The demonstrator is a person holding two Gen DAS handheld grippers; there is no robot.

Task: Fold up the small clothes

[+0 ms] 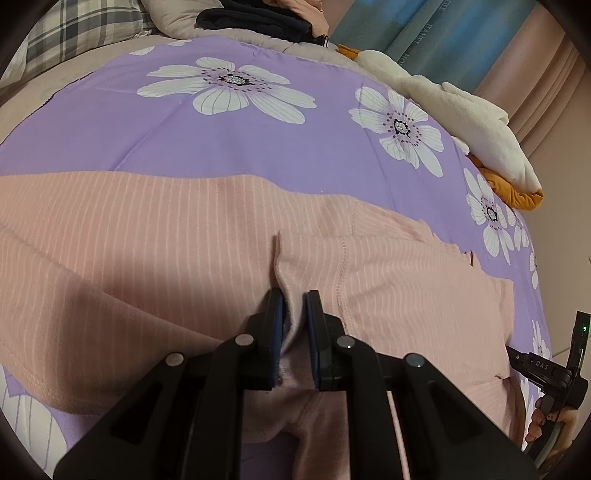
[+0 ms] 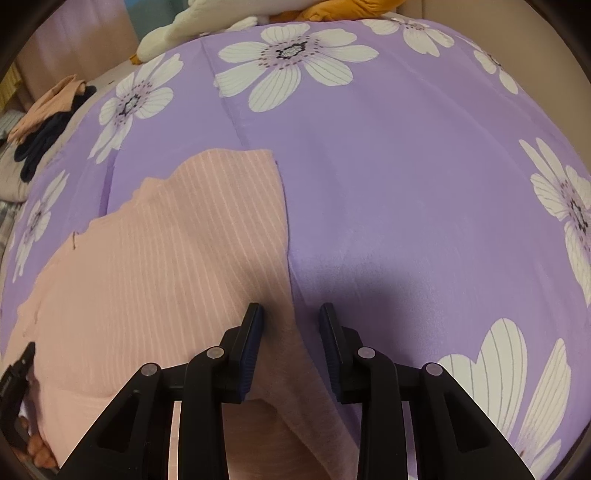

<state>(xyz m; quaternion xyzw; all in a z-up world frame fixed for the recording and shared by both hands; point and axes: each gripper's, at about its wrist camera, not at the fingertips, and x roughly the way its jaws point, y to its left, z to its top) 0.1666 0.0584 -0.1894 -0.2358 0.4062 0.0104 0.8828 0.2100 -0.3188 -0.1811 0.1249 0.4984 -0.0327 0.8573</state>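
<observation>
Two views along hand-held grippers, over a bed spread with a purple sheet (image 1: 258, 147) printed with large white flowers.

Pink ribbed garment (image 1: 166, 240) with thin pale stripes, lying mostly flat across the near half of the sheet, seam and folded edge running toward the camera.

Left gripper (image 1: 293, 306): jaws narrow, pinching a raised fold of the pink garment between the blue pads, cloth bunched up behind them.

Right gripper (image 2: 291, 317): jaws partly apart, straddling the garment's right-hand edge; cloth lying between the pads, no pad clearly pressing on it. Left finger over pink fabric, right finger over purple sheet, a dark shadow just ahead.

White plush toy (image 1: 461, 122) with orange parts along the far edge of the bed. Pile of dark and peach clothes (image 1: 266, 18) at the head of the bed, beside a plaid pillow (image 1: 81, 33). Fingers of a hand (image 1: 550, 421) on a black handle at the right edge of the left view.
</observation>
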